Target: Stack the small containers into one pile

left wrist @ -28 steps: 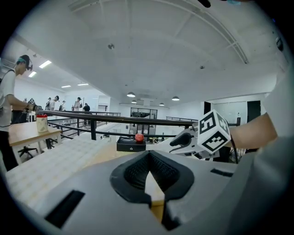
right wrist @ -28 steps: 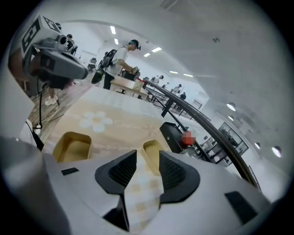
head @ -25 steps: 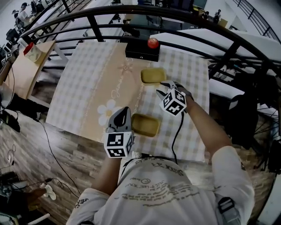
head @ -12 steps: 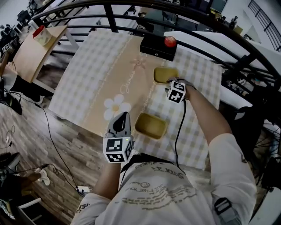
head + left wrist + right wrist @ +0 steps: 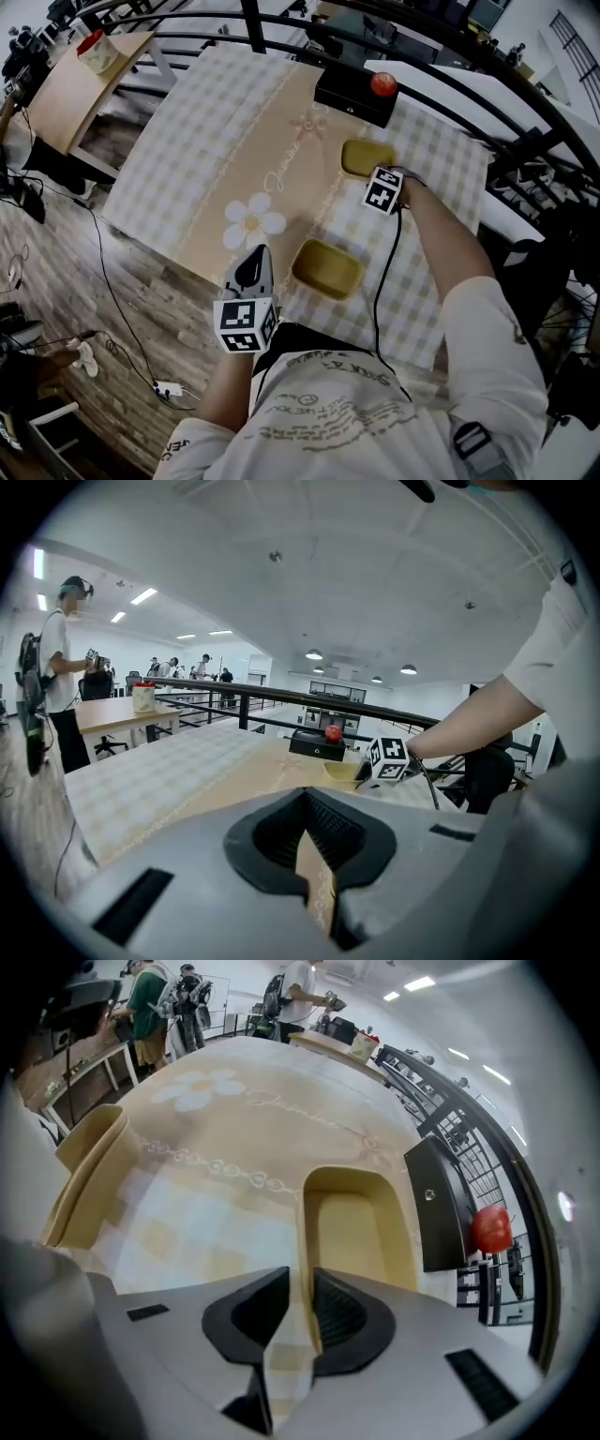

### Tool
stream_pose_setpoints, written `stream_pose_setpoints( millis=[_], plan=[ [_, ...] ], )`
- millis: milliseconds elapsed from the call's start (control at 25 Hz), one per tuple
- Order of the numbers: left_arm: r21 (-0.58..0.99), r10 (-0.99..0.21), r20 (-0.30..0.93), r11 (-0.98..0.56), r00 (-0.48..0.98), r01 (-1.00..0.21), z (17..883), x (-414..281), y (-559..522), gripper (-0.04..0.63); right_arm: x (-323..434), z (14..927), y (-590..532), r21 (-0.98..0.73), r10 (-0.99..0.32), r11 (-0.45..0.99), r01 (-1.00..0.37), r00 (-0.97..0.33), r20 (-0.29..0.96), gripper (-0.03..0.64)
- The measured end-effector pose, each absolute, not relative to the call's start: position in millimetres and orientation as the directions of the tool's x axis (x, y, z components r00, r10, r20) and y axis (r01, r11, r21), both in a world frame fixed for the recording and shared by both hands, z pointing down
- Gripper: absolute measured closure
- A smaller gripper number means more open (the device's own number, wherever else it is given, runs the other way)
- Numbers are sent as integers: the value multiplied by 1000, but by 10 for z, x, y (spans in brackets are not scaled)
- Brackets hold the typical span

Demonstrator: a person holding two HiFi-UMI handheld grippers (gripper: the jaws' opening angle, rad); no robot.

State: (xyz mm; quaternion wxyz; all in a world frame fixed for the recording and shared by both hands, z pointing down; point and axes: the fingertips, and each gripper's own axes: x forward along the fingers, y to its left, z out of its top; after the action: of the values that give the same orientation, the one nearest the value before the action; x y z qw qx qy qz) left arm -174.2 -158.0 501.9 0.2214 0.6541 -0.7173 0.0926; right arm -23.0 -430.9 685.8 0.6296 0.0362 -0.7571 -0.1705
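Observation:
Two small yellow-tan containers sit on the checked tablecloth. The far container [image 5: 366, 157] [image 5: 361, 1232] lies just ahead of my right gripper [image 5: 375, 176] [image 5: 292, 1307]. Its near left rim stands between the jaws, which are closing; a gap still shows beside the left pad. The near container [image 5: 327, 268] [image 5: 89, 1176] rests by the table's front edge. My left gripper [image 5: 257, 255] [image 5: 307, 836] hovers to its left, shut and holding nothing. In the left gripper view, the far container [image 5: 342, 772] and the right gripper's marker cube [image 5: 389, 758] show in the distance.
A black box [image 5: 354, 94] [image 5: 441, 1204] with a red button [image 5: 382, 84] stands just behind the far container. Dark railings [image 5: 281, 28] run along the table's back. A wooden desk [image 5: 56, 94] lies off to the far left, and cables trail on the floor.
My right gripper has moved forward from beside the far container to its near rim. The left gripper has held its place by the near container.

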Motion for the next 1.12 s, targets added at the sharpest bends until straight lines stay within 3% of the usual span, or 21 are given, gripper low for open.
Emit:
stream_pose_setpoints(
  millis=[40, 80, 760, 1120],
  plan=[
    [157, -896, 441, 131, -49, -979, 5033, -1752, -1578, 591, -241, 6862, -4329, 309, -274, 939, 155, -211, 938, 575],
    [159, -895, 444, 134, -50, -978, 5050, -1755, -1573, 591, -245, 6860, -4337, 311, -275, 938, 156, -214, 937, 594],
    [158, -906, 422, 85, -11, -984, 4955, -1731, -1584, 591, -322, 6184, -3947, 300, -285, 954, 12, -272, 919, 606],
    [158, -920, 387, 8, 54, -987, 4806, -1567, -1545, 591, -458, 5476, -3222, 338, -311, 941, 24, -339, 888, 607]
  ],
)
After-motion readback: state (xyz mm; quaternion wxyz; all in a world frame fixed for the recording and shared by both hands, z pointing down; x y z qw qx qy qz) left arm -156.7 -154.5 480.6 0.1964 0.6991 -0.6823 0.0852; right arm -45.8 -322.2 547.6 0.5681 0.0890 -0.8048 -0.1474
